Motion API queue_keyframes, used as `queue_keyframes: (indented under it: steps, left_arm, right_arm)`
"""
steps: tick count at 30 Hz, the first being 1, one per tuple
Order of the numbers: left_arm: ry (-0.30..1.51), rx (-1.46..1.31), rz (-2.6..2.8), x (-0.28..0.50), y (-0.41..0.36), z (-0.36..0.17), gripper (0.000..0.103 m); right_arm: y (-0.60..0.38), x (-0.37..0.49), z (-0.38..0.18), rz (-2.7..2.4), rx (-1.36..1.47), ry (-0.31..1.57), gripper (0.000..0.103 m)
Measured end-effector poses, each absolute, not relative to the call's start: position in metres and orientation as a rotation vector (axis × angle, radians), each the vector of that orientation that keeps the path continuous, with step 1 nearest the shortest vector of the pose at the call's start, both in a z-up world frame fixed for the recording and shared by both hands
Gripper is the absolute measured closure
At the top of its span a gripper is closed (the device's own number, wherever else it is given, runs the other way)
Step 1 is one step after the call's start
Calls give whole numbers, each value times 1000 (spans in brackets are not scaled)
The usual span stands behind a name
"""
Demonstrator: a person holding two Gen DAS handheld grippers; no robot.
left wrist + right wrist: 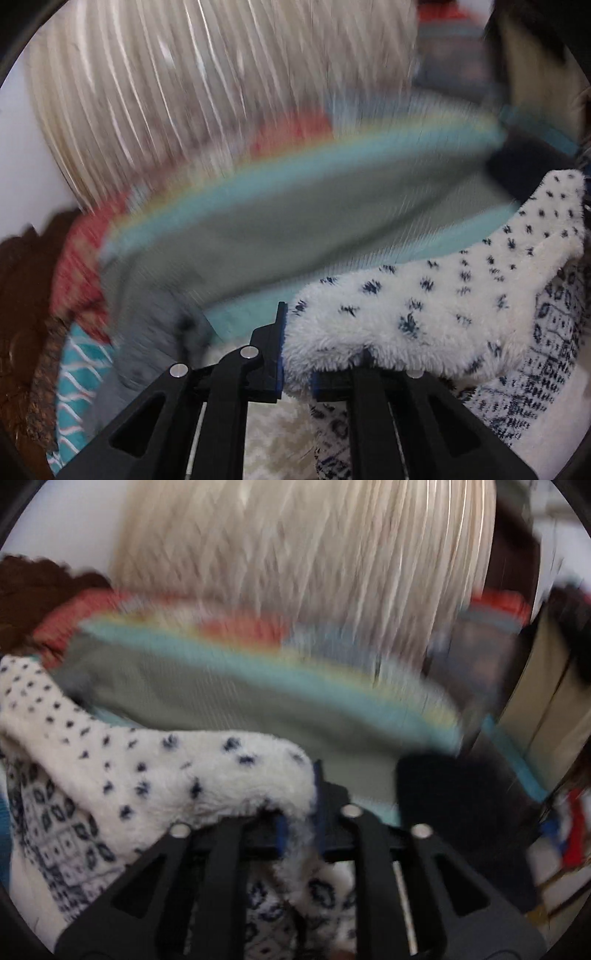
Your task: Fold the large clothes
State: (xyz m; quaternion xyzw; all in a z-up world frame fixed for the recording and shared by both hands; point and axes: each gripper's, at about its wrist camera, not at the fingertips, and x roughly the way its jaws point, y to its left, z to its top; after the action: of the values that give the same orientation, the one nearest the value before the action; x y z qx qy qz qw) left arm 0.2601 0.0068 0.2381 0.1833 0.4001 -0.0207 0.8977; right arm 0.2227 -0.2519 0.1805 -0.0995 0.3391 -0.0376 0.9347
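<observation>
Left tool (295, 350) is clamped on the edge of the fleece garment (424, 295): cream pile with dark navy specks, its patterned knit side (554, 369) showing at the right of the left wrist view. Fleece bunches over the right finger and presses against the blue pad of the left finger (279, 332). Right tool (301, 819) has the same garment's fluffy edge hanging between its blue pads, but they stand apart from it with a visible gap on both sides, so grip is released; fabric lies draped over the left finger (221, 834). Both tools hold the garment up in front of a striped blanket (258, 686) in grey-green, teal, yellow and red; whatever surface carries it is hidden. Pale pleated curtain (314, 554) hangs behind that. Dark navy item (454, 794) sits just right of the right tool. Background is heavily motion-blurred in both views, so finer detail is unreadable.
</observation>
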Motion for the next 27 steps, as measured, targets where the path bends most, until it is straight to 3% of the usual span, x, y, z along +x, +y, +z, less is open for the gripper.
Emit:
queue_keyframes:
  steps: [1,5,7,12,15,17,21,24,27]
  left_arm:
    - [924,383,-20,287,6,202,51]
    - [1177,477,93,348,6,77,51]
    - [1189,483,101,357,8,55,51]
    - [1182,385,21,368,17,59,50]
    - [1242,249,-18,377,29,67,50]
    - [1282,138,-46,377,46,74,50]
    - [1372,-71,-68,378,79,85,49]
    - [1347,-53,-91,373,93,90,46]
    - [1351,-51,-61,371,100,76,44]
  right_arm:
    - [-262,251,142,-114,-161,795,43]
    - [-283,281,56,-143,-140,993,43]
    - [-293,265,51,-97,-89,976,43]
    - [-268,230,73,238,-3,915,43]
    - [-233,260,46,411,87,1096,45]
    - [-215,311,23,405,143,1168,51]
    - [-233,384,57,87,155,911,51]
    - [-237,381,60,74,236,995,51]
    - [-198,327,73,241,85,940,51]
